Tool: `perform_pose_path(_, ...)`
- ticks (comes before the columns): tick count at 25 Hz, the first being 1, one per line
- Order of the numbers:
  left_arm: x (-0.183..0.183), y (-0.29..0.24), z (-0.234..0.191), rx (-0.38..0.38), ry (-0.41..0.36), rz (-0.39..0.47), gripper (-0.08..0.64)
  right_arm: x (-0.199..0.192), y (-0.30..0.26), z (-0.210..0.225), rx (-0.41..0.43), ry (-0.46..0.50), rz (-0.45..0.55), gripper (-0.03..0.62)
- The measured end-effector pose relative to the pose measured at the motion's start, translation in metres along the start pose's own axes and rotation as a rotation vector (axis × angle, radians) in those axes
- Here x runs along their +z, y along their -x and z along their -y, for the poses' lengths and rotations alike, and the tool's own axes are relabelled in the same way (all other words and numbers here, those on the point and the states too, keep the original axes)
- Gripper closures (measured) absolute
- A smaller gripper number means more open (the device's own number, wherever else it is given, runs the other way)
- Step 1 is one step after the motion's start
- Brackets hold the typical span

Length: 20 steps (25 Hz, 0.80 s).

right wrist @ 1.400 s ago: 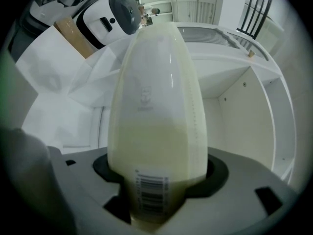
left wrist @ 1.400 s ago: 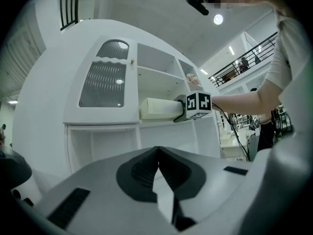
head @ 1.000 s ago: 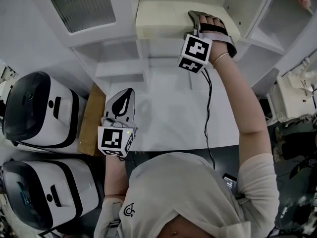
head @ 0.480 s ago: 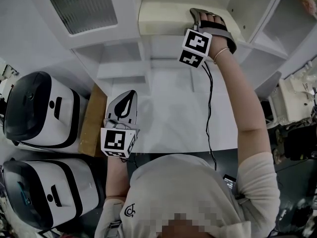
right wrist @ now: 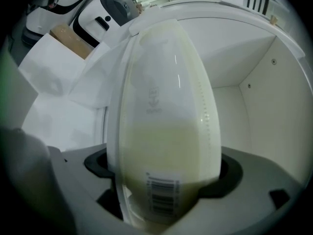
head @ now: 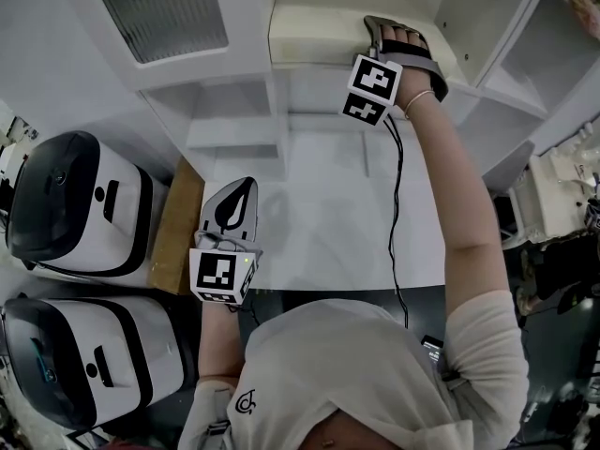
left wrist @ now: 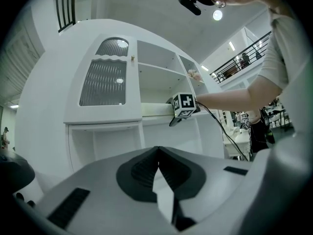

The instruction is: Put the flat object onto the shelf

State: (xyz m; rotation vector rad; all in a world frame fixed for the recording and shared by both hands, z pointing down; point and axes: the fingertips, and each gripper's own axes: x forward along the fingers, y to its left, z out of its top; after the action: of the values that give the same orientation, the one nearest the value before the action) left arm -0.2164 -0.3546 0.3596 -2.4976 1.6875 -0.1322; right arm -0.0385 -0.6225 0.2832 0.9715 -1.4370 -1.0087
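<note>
The flat object (head: 309, 31) is a cream slab with a barcode label, and it lies in a compartment of the white shelf (head: 314, 71) at the top of the head view. My right gripper (head: 377, 34) reaches into that compartment at the slab's right end. In the right gripper view the flat object (right wrist: 166, 106) fills the space between the jaws. The jaws are opening, and a dark gap shows beside the slab at the left pad. My left gripper (head: 234, 190) hangs low over the white counter (head: 328, 214), shut and empty. Its tips meet in the left gripper view (left wrist: 157, 150).
Two white and black machines (head: 66, 204) (head: 84, 364) stand at the left beside a brown board (head: 173, 223). A cabinet door with ribbed glass (head: 159, 7) is left of the compartment. A black cable (head: 396, 204) hangs from the right gripper. The compartment wall (right wrist: 254, 82) is close on the right.
The right gripper has stayed at the slab's end on the shelf, shifting only slightly. The left gripper has barely moved.
</note>
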Motion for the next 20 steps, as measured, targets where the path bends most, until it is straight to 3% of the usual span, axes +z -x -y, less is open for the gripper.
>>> perform_pose_path(5, 0.002, 0.002, 0.007, -0.015, 0.003, 0.013, 0.548, 0.0, 0.002, 0.001, 0.001, -0.007, 0.013, 0.098)
perform_pose_path(8, 0.003, 0.002, 0.013, -0.025, 0.008, 0.015, 0.548, -0.005, 0.006, 0.011, -0.098, 0.026, 0.001, 0.05)
perform_pose_path(13, 0.009, 0.01, 0.018, -0.029, 0.002, 0.028, 0.548, -0.01, 0.032, 0.02, -0.209, 0.072, -0.023, 0.047)
perform_pose_path(17, 0.006, 0.011, 0.027, -0.044, 0.007, 0.025, 0.548, -0.011, 0.063, 0.018, -0.246, -0.03, 0.029, 0.051)
perform_pose_path(18, 0.007, 0.012, 0.029, -0.05, 0.007, 0.028, 0.548, -0.013, 0.071, 0.016, -0.249, -0.066, 0.037, 0.065)
perform_pose_path(20, 0.01, 0.012, 0.032, -0.062, 0.003, 0.038, 0.548, -0.016, 0.088, 0.014, -0.27, -0.13, 0.068, 0.206)
